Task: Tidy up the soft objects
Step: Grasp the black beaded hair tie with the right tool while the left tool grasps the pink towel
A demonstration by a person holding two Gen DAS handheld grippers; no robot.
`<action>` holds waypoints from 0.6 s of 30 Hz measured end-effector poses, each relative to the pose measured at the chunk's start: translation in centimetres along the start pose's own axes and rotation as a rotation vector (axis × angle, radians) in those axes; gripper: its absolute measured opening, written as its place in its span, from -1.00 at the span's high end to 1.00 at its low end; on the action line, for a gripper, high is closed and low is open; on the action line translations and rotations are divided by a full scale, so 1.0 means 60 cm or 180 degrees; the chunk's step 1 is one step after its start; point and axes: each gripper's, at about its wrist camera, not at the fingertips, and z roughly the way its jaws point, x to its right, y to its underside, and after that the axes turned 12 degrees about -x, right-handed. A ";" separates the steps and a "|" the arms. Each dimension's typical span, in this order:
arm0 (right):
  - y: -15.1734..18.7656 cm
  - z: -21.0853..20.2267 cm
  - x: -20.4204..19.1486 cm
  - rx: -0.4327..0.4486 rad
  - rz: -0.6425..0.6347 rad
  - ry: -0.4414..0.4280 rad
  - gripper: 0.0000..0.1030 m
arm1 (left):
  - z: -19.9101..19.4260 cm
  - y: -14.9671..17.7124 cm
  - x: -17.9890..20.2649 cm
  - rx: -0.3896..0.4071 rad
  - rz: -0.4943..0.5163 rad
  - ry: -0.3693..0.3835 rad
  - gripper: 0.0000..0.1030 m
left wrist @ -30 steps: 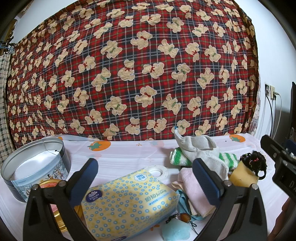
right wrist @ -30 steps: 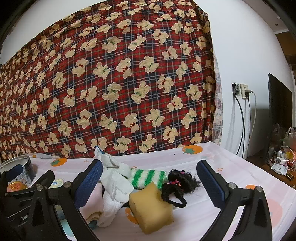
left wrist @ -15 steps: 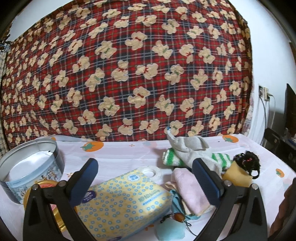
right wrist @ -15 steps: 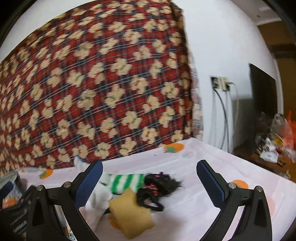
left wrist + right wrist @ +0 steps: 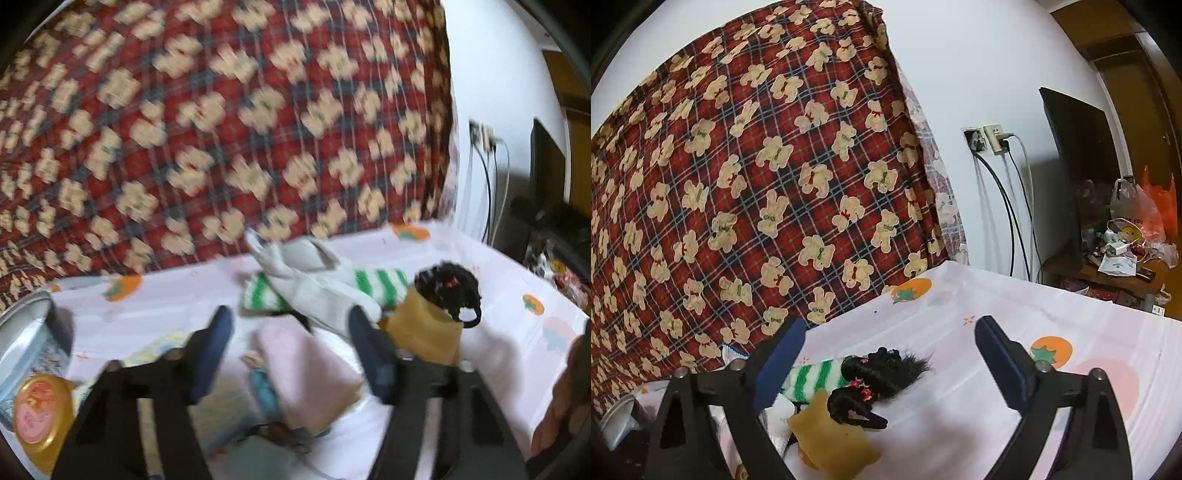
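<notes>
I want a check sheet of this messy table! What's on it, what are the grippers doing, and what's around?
Surface: white cloth printed with orange fruit.
Job's things: grey glove lying over a green-striped sock; pink towel; yellow sponge; black hair tie beside the sponge.
Clutter: round tin, gold lid, tissue pack mostly hidden.
Grippers: left gripper has just been closing, pads not yet on the towel between them; right gripper open, narrowing slightly, holding nothing.
Cables: two run down from a wall socket.
Surroundings: bear-print blanket, dark screen, cluttered side table.
</notes>
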 end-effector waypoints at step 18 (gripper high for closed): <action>0.002 0.059 0.043 -0.0671 0.0414 -0.0085 -0.68 | 0.088 -0.021 -0.013 -0.0838 -0.0438 0.0197 0.88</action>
